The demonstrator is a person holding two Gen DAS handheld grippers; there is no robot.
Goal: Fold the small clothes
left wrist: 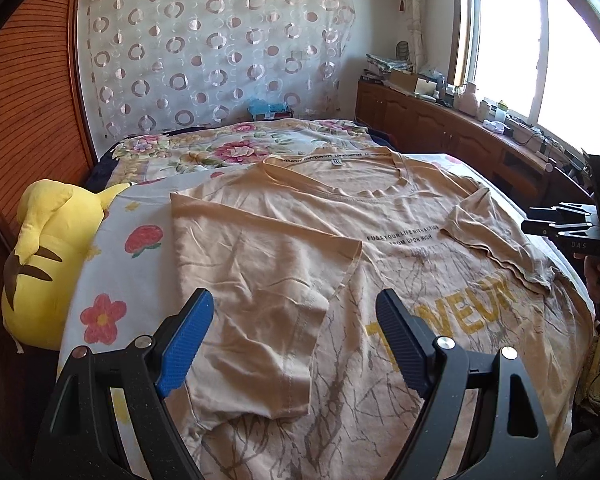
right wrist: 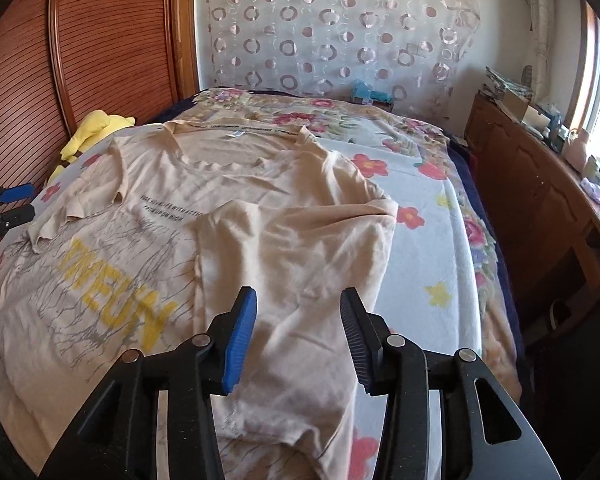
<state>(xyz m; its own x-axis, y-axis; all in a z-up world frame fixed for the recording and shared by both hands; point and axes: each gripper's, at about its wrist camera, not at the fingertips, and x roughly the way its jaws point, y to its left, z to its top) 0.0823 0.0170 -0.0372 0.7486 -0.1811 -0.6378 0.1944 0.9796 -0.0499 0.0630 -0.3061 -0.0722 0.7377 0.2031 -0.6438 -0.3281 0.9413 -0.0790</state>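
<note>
Nearest in the left wrist view, the left gripper (left wrist: 294, 336) is spread wide with nothing between its jaws, poised above the beige T-shirt (left wrist: 400, 248). That side of the shirt is folded inward, its plain reverse lying over the printed front. In the right wrist view the right gripper (right wrist: 298, 336) is likewise released, jaws parted and clear of the cloth, above the other side panel, which is also folded inward.

The T-shirt lies front up on the bed (right wrist: 440, 264), spread over a white sheet with red and yellow flowers (left wrist: 140, 264); yellow lettering and grey branch-like lines show in the uncovered middle strip. One short sleeve (left wrist: 496, 236) is turned in across the chest.

Further off, the collar points toward a floral quilt (left wrist: 236, 148) at the far end of the bed. A yellow plush toy (left wrist: 48, 256) rests against the wooden panel beside the bed. Beyond hangs a sheer curtain with ring patterns (left wrist: 220, 48), and a wooden cabinet (right wrist: 540, 200) runs under the window (left wrist: 540, 40).
</note>
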